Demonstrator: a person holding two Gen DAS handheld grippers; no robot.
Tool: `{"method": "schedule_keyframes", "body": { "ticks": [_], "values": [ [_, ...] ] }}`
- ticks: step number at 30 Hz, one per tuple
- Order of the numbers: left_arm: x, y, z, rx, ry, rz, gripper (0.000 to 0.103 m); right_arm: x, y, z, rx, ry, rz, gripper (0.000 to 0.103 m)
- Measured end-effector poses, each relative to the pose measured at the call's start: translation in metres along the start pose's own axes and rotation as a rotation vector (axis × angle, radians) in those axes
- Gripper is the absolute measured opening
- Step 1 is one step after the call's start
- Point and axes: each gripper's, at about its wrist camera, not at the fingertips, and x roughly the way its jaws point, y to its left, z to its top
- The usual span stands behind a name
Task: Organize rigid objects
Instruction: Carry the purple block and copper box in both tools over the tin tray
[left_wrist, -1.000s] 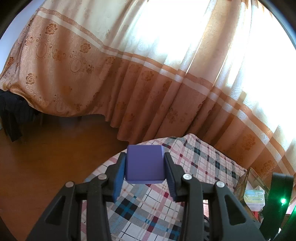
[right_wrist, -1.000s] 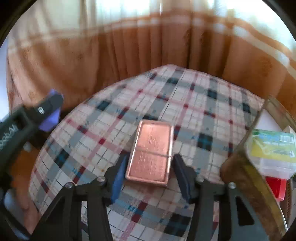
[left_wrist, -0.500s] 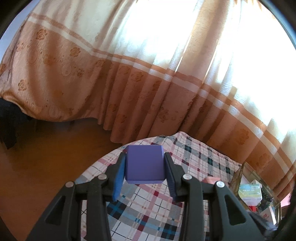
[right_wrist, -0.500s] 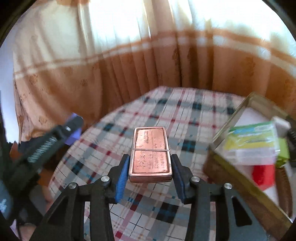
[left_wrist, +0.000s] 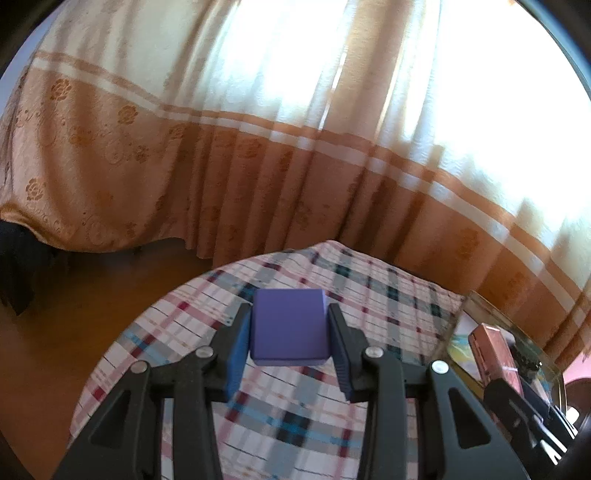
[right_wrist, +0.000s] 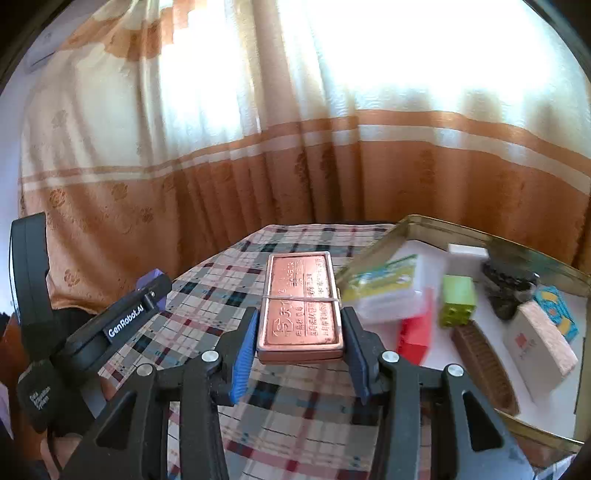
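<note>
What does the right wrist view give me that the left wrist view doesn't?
Only the right wrist view shows the tray's contents clearly: green block, red block, clear box with a green label, comb. It also shows the right tool shut on the copper tin.

Only the left wrist view shows the left tool shut on the purple block head-on.

Both show the plaid tablecloth, the curtain and the tray.

Tray (right_wrist: 424, 223) right on table (right_wrist: 295, 398); boxes (right_wrist: 458, 299) inside.
</note>
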Motion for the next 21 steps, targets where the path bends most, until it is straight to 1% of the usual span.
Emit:
{"method": "schedule_keyframes", "body": {
  "ticks": [6,15,21],
  "values": [
    [-0.013,-0.031,-0.010,0.071,0.001,-0.024,0.039,-0.018,-0.014,-0.006,0.010,-0.025,-0.020,0.047],
    [-0.036,-0.063,-0.013,0.123,-0.010,-0.065,0.039,-0.046,-0.036,-0.007,0.044,-0.065,-0.036,0.047],
    [-0.049,-0.082,-0.020,0.156,-0.004,-0.106,0.039,-0.065,-0.044,-0.010,0.040,-0.093,-0.051,0.047]
  ]
}}
